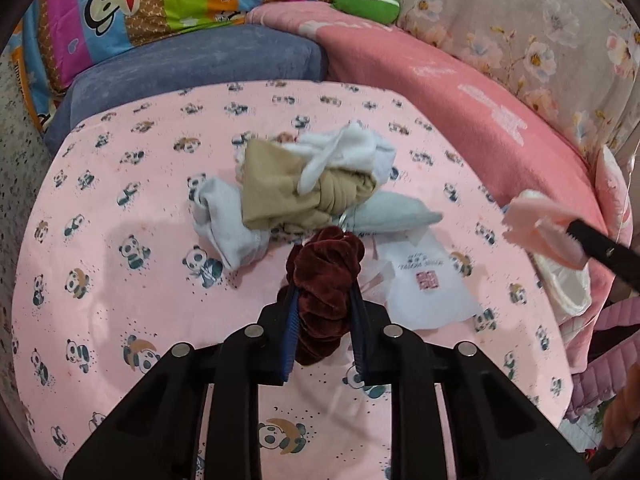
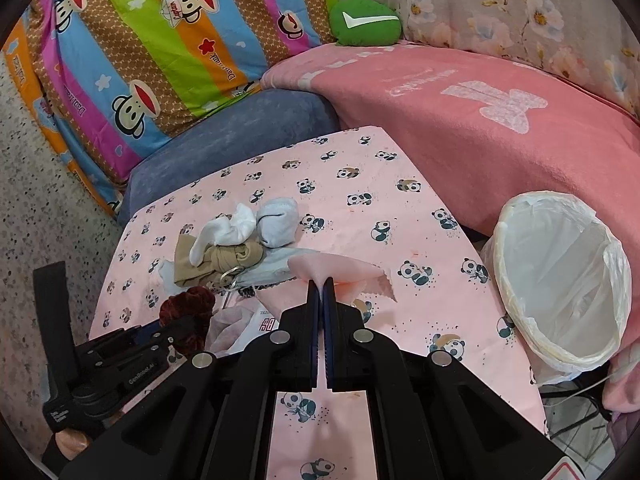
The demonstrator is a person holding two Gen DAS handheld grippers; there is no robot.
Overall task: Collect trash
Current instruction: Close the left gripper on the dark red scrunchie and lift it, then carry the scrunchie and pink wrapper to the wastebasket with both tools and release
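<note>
My left gripper (image 1: 322, 276) is shut on a dark red velvet scrunchie (image 1: 326, 280), held just above the pink panda-print sheet (image 1: 120, 280); it also shows in the right wrist view (image 2: 186, 312). My right gripper (image 2: 321, 282) is shut on a pink scrap of paper (image 2: 340, 274), held above the sheet; the scrap also shows in the left wrist view (image 1: 540, 228). A white-lined trash bin (image 2: 560, 280) stands at the right edge of the sheet, open and tilted toward me.
A pile of white, grey and tan socks (image 1: 304, 184) with a metal ring lies mid-sheet. A white wrapper with red print (image 1: 428, 284) lies beside it. A blue cushion (image 1: 192, 68), pink blanket (image 2: 480, 128) and striped pillow (image 2: 160, 40) border the sheet.
</note>
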